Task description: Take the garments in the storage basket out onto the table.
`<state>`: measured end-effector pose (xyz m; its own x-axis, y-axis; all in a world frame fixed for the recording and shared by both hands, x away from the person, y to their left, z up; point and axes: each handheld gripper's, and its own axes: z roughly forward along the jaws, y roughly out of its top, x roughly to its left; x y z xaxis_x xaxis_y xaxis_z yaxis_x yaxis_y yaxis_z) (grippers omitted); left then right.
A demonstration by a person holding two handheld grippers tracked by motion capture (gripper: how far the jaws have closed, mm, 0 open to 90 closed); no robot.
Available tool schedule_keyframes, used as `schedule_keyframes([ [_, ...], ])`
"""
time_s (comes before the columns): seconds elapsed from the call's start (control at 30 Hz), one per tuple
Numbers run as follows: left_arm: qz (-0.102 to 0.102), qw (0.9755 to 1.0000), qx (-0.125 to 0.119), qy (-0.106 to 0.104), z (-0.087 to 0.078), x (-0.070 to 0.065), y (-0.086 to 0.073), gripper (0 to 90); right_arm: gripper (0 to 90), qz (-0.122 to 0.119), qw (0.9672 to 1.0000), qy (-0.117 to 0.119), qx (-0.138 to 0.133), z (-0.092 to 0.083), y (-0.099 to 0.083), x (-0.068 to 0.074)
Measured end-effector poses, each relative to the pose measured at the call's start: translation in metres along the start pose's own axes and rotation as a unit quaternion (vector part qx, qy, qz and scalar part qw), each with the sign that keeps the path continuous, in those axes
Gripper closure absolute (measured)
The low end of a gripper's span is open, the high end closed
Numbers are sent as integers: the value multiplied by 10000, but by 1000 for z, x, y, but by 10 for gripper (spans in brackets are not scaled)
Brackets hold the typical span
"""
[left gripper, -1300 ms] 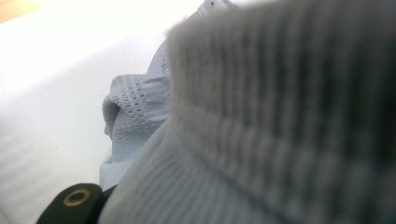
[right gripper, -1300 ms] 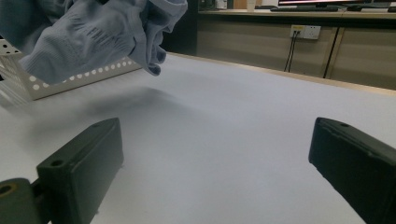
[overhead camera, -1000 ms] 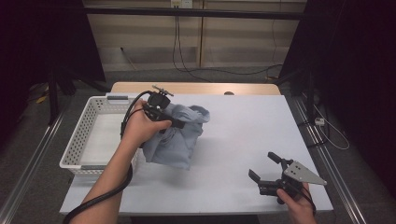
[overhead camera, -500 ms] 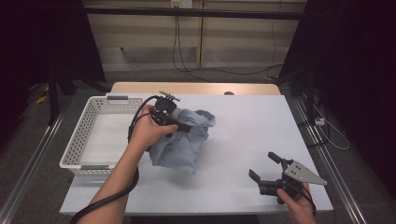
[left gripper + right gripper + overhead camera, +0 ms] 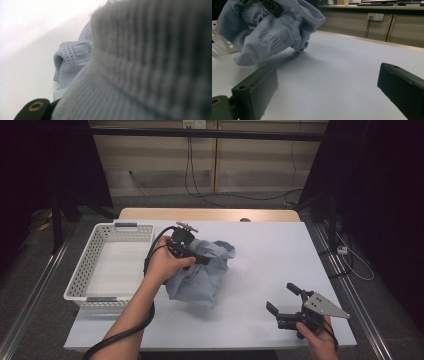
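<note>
A: What is at the left of the frame in the high view?
B: A white basket (image 5: 84,279) stands at the left edge of the table (image 5: 260,265). Just right of it, the left gripper (image 5: 197,257) holds the light blue garment (image 5: 200,277) at its top; its jaws have just been opening a little, with cloth between them.
A: Where is the garment?
B: At the middle of the frame, bunched, its lower part resting on the table.
A: And at the right?
B: The right gripper (image 5: 285,301), lower right, has its jaws spread apart, with nothing between them.
</note>
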<state>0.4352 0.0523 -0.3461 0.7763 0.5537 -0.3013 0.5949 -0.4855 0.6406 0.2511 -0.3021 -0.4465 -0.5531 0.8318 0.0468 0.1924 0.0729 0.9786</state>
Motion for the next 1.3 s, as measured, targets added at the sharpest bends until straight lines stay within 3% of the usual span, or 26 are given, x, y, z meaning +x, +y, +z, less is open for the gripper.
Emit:
schedule_keyframes([
  [0.23,-41,9996,-192,-203,7,-2,-1,622,26,-7,10000,-6,1,0,0,0],
  [0.3,52,9998,-167,-86,9,-2,-1,604,26,-6,10000,-5,4,0,0,0],
  [0.63,85,9996,-222,182,6,7,-8,443,26,-13,10000,-11,11,-1,0,0],
  [0.77,79,9989,-331,319,0,11,-12,387,26,-49,10000,-16,14,-1,0,0],
  [1.3,211,9956,-182,893,-9,14,-29,179,22,-14,9998,-25,218,8,2,-6],
])
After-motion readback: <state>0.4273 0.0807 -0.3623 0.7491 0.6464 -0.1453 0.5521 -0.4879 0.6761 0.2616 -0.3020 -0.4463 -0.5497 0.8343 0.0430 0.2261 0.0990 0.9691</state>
